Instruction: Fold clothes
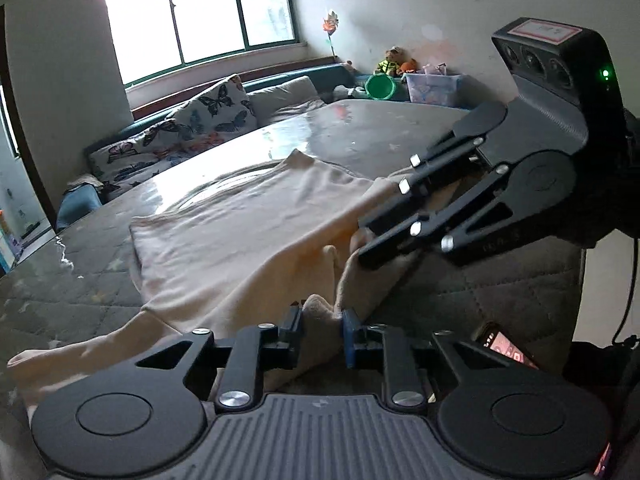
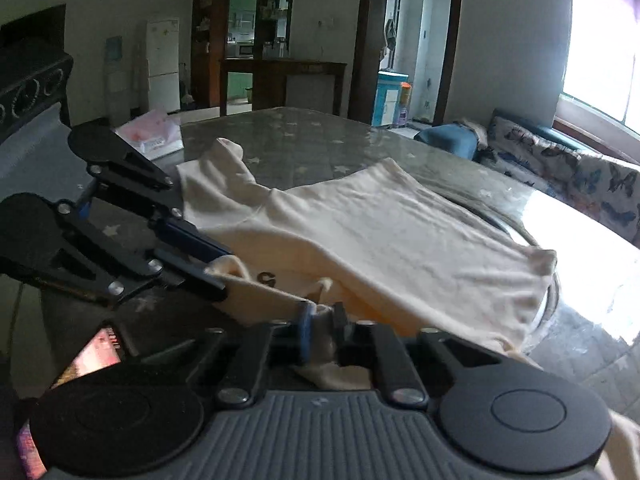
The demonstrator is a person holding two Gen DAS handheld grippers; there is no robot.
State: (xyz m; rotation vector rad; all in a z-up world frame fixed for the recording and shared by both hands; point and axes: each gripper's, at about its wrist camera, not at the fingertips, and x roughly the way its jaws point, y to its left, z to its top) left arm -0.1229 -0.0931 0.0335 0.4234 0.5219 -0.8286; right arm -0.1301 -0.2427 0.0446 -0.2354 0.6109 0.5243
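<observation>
on the glass-topped table the cream shirt lies flat. left claw and right claw are each clamped on its near edge, close together, likely to lift both corners evenly for a fold.

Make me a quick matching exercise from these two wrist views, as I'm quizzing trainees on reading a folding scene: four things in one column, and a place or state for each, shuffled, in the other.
Things:
1. cream shirt
2. left gripper
3. green bucket
4. butterfly-print cushion

Places or states:
A. on the couch below the window
B. spread across the quilted table top
C. pinching a fold of cream cloth
D. in the far corner, beside a clear storage box

Pairs: 1-B, 2-C, 3-D, 4-A
</observation>
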